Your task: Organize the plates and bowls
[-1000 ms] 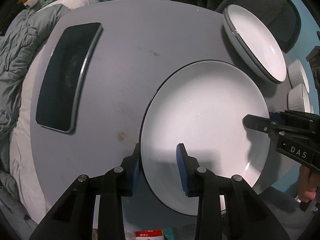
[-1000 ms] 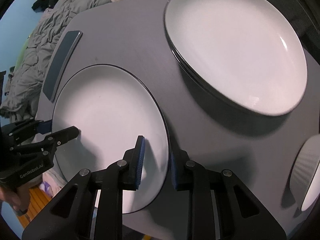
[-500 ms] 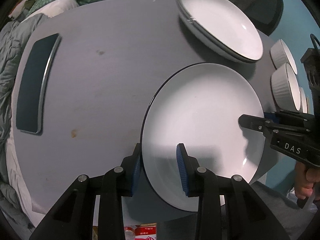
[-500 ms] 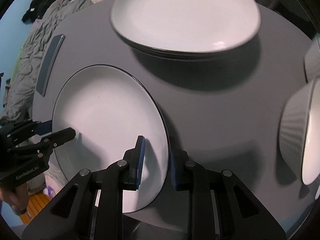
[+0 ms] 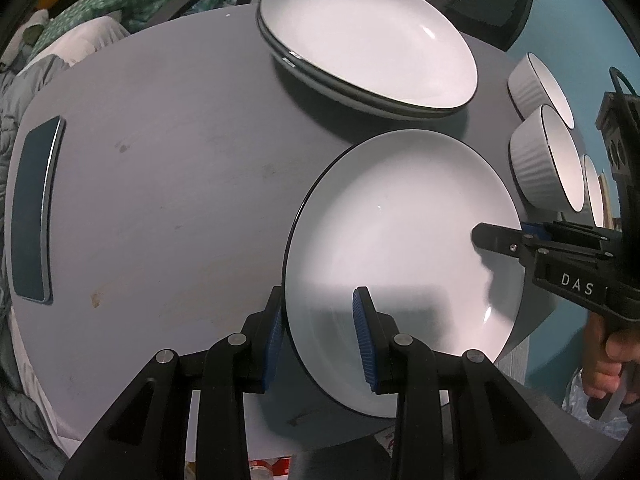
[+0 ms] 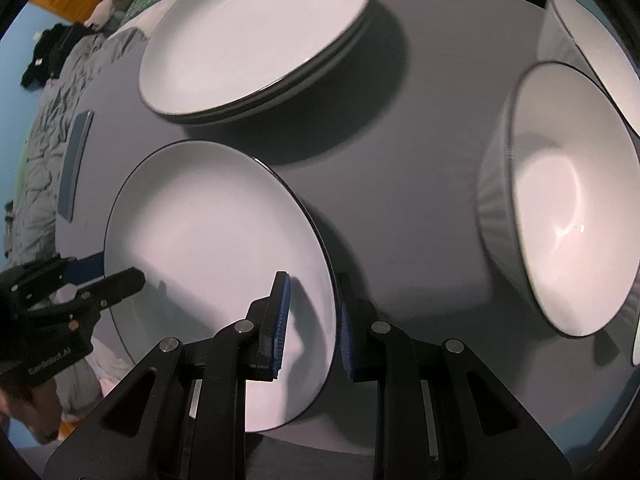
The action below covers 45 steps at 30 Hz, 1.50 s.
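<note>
Left wrist view: both the left gripper point(image 5: 318, 338) and right gripper point(image 5: 500, 236) are pinching a plate point(image 5: 400, 260); stacked plates point(image 5: 360, 36) upper centre, bowls point(image 5: 544, 160) crowding its right.

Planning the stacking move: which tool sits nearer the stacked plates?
Neither clearly: left tool and right tool each clamp opposite rims of the black-rimmed white plate. The stacked white plates lie ahead of both.
</note>
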{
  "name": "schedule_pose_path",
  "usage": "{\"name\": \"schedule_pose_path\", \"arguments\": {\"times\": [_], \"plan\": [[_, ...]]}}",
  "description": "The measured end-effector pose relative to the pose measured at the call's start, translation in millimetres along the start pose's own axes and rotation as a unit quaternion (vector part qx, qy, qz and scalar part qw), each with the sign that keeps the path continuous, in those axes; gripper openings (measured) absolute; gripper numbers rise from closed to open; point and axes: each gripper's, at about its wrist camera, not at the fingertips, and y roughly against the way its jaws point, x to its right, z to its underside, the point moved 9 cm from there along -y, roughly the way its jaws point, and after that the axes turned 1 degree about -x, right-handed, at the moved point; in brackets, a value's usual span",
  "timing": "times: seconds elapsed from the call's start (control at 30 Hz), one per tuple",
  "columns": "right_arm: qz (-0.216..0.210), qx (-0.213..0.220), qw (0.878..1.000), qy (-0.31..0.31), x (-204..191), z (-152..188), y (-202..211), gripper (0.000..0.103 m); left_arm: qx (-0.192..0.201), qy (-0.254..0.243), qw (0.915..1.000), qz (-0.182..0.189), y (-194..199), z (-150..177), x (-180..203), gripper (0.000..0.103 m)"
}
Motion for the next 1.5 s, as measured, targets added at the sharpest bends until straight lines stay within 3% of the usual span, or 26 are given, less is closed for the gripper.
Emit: {"name": "schedule_pose_path", "arguments": {"times": [0.4,0.73,1.0,1.2,1.5], "plan": [[-0.018,0.008,0.999,-0.043,7,-2,-3,0.022,-0.005,0.013,0.9998,0.015,-11,-2,3,0.033],[-0.042,0.006,0.996,-0.076,15,18,-2,0.022,-0.006,0.021,0.9993,0.031,-24,-24,14,0.03],[-0.048,0.008,0.996,-0.077,20,15,-1,0.022,-0.01,0.026,0.9992,0.03,-25,-11,4,0.021],[-0.045,0.009,0.996,-0.072,26,21,3,0.022,-0.005,0.032,0.9989,0.035,-15,0,-13,0.02],[-0.044,0.003,0.997,-0.07,22,20,1,0.019,-0.01,0.033,0.999,0.029,-17,1,-10,0.021]]}}
